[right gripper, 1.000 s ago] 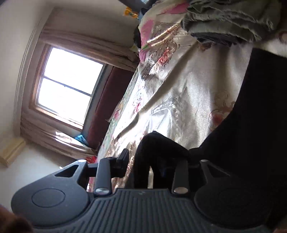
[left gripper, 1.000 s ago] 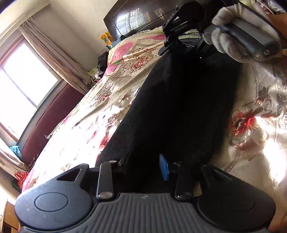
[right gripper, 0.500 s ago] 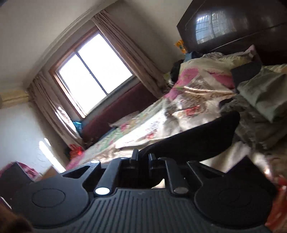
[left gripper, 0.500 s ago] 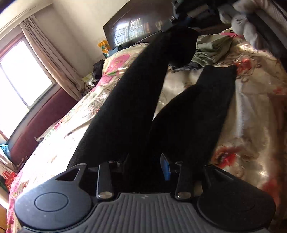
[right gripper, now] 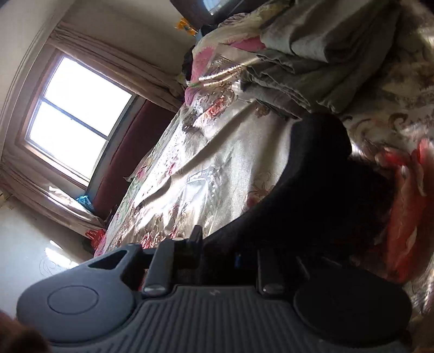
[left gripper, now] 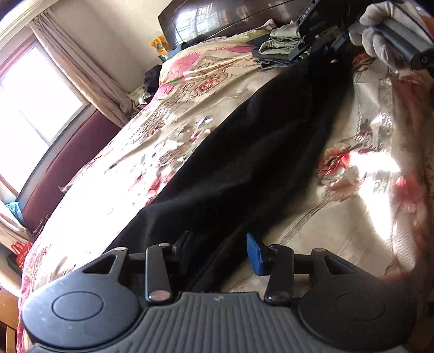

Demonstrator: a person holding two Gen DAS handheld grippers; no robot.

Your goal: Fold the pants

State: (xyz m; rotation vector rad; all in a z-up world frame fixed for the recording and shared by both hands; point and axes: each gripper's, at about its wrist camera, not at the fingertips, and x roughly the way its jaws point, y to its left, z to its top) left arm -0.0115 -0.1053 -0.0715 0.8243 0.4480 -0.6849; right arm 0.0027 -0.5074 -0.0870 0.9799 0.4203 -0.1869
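Black pants (left gripper: 257, 152) lie stretched lengthwise on a floral bedspread (left gripper: 152, 141). My left gripper (left gripper: 219, 249) stands open at the near end, its jaws apart with the black cloth lying between them. My right gripper (left gripper: 320, 46) shows at the far end of the pants in the left wrist view, held by a gloved hand (left gripper: 379, 35). In the right wrist view that gripper (right gripper: 217, 249) sits low at the bunched end of the pants (right gripper: 312, 184), its jaws apart with cloth between them.
A pile of grey-green clothes (right gripper: 320, 59) lies on the bed by the dark headboard (left gripper: 217, 19). A window (right gripper: 78, 116) with curtains and a dark red bench (left gripper: 62, 168) run along the bed's left side. An orange-red cloth (right gripper: 407, 206) lies right of the pants.
Half a second ago both grippers held the pants lifted and hanging. Now the pants are laid flat along the bed, and both grippers have come down and their jaws have spread.
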